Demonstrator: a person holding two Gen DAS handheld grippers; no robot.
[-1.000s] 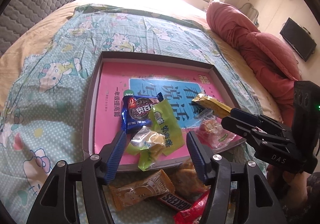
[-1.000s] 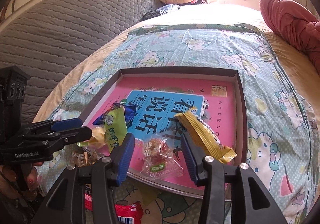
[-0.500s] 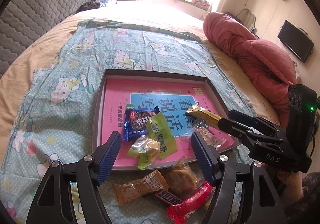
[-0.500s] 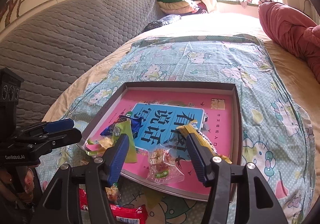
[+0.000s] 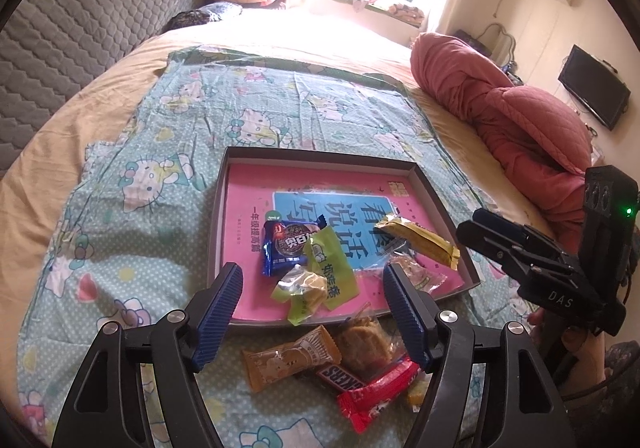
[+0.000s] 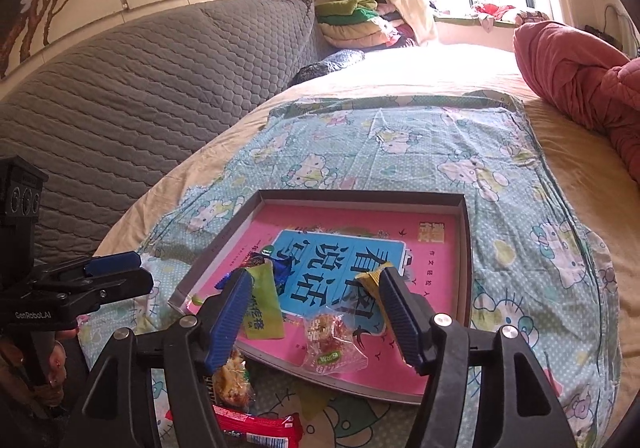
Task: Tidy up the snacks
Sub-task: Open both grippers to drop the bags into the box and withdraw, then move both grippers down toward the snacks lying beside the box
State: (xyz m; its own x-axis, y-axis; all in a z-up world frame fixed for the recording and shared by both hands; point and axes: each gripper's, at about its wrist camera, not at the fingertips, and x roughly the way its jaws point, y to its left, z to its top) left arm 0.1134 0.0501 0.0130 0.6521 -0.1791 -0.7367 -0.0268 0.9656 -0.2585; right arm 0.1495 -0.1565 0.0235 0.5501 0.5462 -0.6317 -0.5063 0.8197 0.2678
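Both grippers have lifted back from the shallow cardboard tray (image 5: 224, 208). Left gripper (image 5: 312, 312) hangs open, empty; right gripper (image 6: 316, 312) tilts downward, jaws opening, empty. Crinkly snack wrappers (image 5: 316, 268) crowd the tray's near edge.

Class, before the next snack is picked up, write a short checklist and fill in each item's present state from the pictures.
1. Left tongs empty: ok, nothing between them.
2. Right tongs empty: ok, opening, with the clear candy lying on the tray below them.
3. Tray has free room: ok, far half bare.
4. Snacks left outside the tray: not ok, the Snickers, red bar and orange pack lie on the sheet.
5. Tongs clear of each other: ok.
6. Snacks hidden under the pile: cannot tell.
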